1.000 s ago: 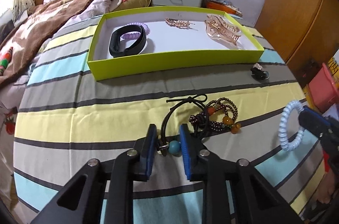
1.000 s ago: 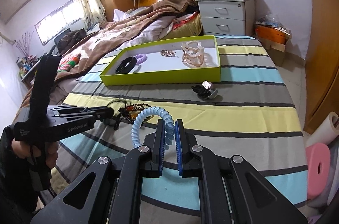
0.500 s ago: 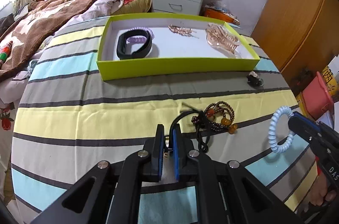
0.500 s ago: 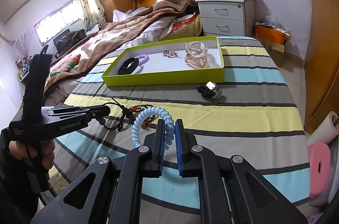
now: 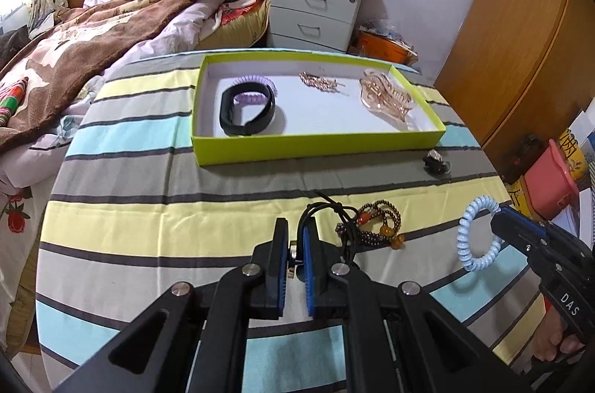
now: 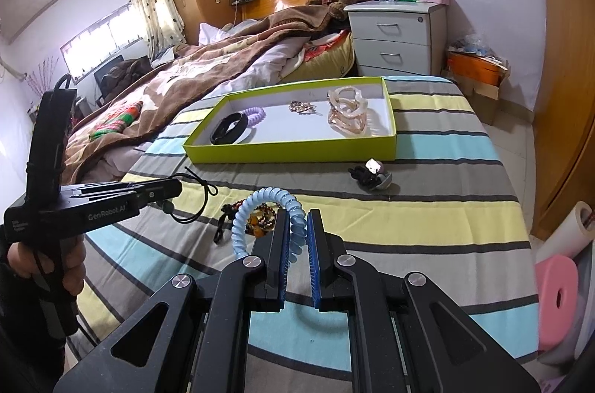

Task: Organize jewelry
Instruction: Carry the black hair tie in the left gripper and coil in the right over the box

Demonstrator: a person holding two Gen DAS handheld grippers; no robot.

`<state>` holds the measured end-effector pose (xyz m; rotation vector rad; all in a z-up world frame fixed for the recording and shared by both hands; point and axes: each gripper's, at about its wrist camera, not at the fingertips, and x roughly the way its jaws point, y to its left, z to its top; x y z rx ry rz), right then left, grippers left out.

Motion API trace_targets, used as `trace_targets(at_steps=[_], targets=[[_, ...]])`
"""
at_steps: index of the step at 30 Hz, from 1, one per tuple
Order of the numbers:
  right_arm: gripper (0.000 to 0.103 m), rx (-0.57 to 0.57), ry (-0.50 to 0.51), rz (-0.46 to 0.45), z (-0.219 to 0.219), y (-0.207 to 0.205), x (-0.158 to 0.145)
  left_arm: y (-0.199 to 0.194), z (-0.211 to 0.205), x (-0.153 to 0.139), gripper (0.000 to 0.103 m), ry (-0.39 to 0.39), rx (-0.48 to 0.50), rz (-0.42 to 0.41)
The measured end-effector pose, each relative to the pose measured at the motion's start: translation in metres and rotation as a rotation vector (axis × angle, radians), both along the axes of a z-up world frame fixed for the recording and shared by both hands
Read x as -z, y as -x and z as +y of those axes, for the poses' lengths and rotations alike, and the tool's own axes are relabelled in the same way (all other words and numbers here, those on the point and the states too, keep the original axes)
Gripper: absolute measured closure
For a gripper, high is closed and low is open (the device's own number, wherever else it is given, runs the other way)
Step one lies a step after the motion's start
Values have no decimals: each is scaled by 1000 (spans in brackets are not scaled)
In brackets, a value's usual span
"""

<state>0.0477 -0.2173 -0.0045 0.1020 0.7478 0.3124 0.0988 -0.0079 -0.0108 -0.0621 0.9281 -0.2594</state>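
Here the left gripper (image 5: 295, 246) is clamped tight on a black cord necklace (image 5: 327, 212) near the front edge of the striped table (image 5: 148, 225). The left wrist view shows only the cord looping out above the blue pads and a small metal piece between them. The right wrist view shows that same gripper from the side (image 6: 163, 189), lifted off the cloth, with a dark green bead (image 6: 168, 207) and the knotted cord hanging beneath its tip.

The right gripper (image 6: 296, 236) is closed on a light blue spiral hair tie (image 6: 260, 203). From the left wrist view the coil (image 5: 479, 233) stands as an upright ring clear of the table, toward the right edge.

A brown and amber bead bracelet (image 5: 379, 225) lies on the cloth between the two grippers; in the right wrist view it is mostly hidden behind the coil. A small black clip with a shiny piece (image 6: 372, 175) rests just in front of the green tray (image 6: 290, 153), near its right front corner.

The tray sits toward the far edge and holds a black band (image 5: 247, 110) overlapping a purple spiral hair tie (image 5: 253, 84), a small gold hairpin (image 5: 319, 81) and a rose-gold claw clip (image 5: 386, 95). Only the right wrist view shows a hand (image 6: 72, 266) gripping the left handle.
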Motion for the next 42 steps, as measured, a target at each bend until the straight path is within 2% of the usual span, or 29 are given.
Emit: trace_targets(at_steps=[11, 27, 42], targets=[[93, 11, 12, -32, 2, -12, -15, -6, 1, -19, 95, 4, 4, -39], [93, 15, 36, -60, 14, -47, -34, -43, 16, -44, 95, 35, -26, -83], [93, 29, 64, -5, 32, -110, -22, -98, 20, -50, 95, 57, -50, -89]])
